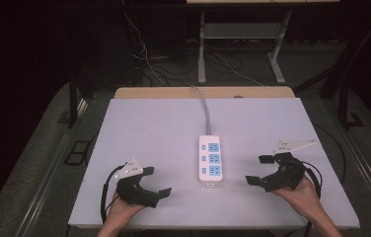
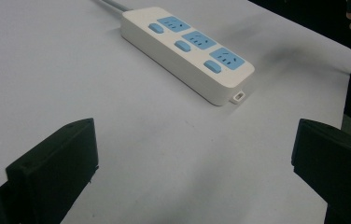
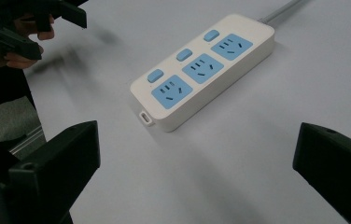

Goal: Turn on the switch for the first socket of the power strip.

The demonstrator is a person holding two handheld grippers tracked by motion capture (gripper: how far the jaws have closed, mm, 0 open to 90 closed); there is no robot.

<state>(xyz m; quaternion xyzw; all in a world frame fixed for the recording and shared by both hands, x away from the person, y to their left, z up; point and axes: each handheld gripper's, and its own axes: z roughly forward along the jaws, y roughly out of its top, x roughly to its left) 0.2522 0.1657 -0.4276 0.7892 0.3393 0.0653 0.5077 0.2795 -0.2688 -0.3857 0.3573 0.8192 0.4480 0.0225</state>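
- Nearest in the high view, two hands enter at six o'clock, each holding a gripper over the pale table (image 1: pixel 149 123). Left gripper (image 1: pixel 159 182) sits at seven o'clock, right gripper (image 1: pixel 259 170) at four o'clock; both have jaws spread wide, holding nothing.
- Between them lies a white power strip (image 1: pixel 209 160) with three blue sockets and three blue switches; its grey cable (image 1: pixel 205 111) runs toward twelve o'clock. No writing can be read on it.
- Left gripper view: black jaws apart, power strip (image 2: pixel 187 51) at one o'clock, nothing between.
- Right gripper view: jaws apart, power strip (image 3: pixel 204 67) at twelve o'clock; the left gripper (image 3: pixel 47 28) at ten o'clock.
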